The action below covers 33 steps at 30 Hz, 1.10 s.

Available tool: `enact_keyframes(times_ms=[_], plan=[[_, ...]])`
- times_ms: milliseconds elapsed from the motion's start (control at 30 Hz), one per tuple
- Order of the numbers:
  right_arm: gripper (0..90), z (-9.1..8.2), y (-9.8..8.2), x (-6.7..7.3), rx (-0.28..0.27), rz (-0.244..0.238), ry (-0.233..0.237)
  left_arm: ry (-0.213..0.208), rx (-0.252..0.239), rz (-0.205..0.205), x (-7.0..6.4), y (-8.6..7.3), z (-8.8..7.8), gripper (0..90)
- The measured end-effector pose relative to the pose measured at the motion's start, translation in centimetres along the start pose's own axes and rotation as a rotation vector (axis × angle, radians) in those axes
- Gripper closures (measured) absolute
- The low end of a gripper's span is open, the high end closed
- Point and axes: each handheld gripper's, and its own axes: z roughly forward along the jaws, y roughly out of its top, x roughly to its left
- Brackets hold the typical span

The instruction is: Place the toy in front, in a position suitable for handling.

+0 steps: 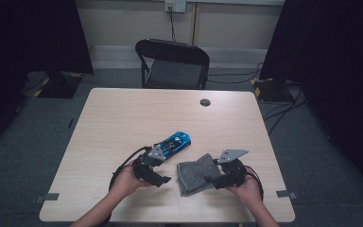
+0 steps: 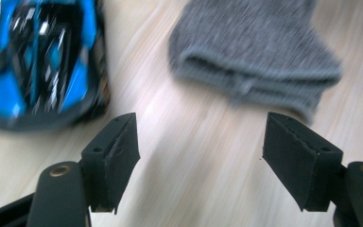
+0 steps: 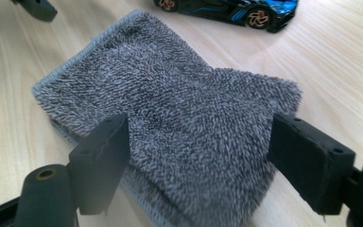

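A blue and black toy car lies on the wooden table, just beyond my left gripper. To its right lies a folded grey terry cloth. In the left gripper view the jaws of the left gripper stand wide apart over bare wood, with the car ahead on the left and the cloth ahead on the right. My right gripper is at the cloth's right side. Its jaws stand wide on either side of the cloth's near end without pinching it; the car lies beyond.
A black folding chair stands behind the table's far edge. A round black cable port sits in the tabletop at the back right. Dark curtains hang at both sides, and cables run across the floor on the right.
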Motion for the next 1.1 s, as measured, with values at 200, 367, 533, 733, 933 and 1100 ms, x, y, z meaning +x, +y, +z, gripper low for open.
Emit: enact_keyframes(times_ms=[200,367,533,733,933,1100], plan=[[23.7,0.6,0.8,-0.6,0.005,-0.046,0.024,0.013,0.003,-0.058,0.9,-1.5,0.1,27.5],[26.4,1.8,1.4,-0.8,-0.003,-0.1,0.078,0.007,-0.003,-0.067,1.2,-1.8,0.3,28.2],[28.0,3.2,0.7,-0.8,0.049,-0.095,0.078,0.008,-0.015,-0.068,1.3,-1.7,0.3,28.2],[43.6,3.2,0.3,-0.8,0.055,-0.01,0.036,0.027,-0.009,-0.069,1.5,-1.8,0.3,28.3],[66.9,2.5,0.2,-1.1,0.067,0.092,-0.032,0.045,-0.024,-0.065,1.6,-1.8,0.1,28.9],[68.5,0.6,-0.2,-2.6,0.01,0.214,-0.115,0.086,-0.063,-0.094,2.4,-1.7,-0.4,28.2]])
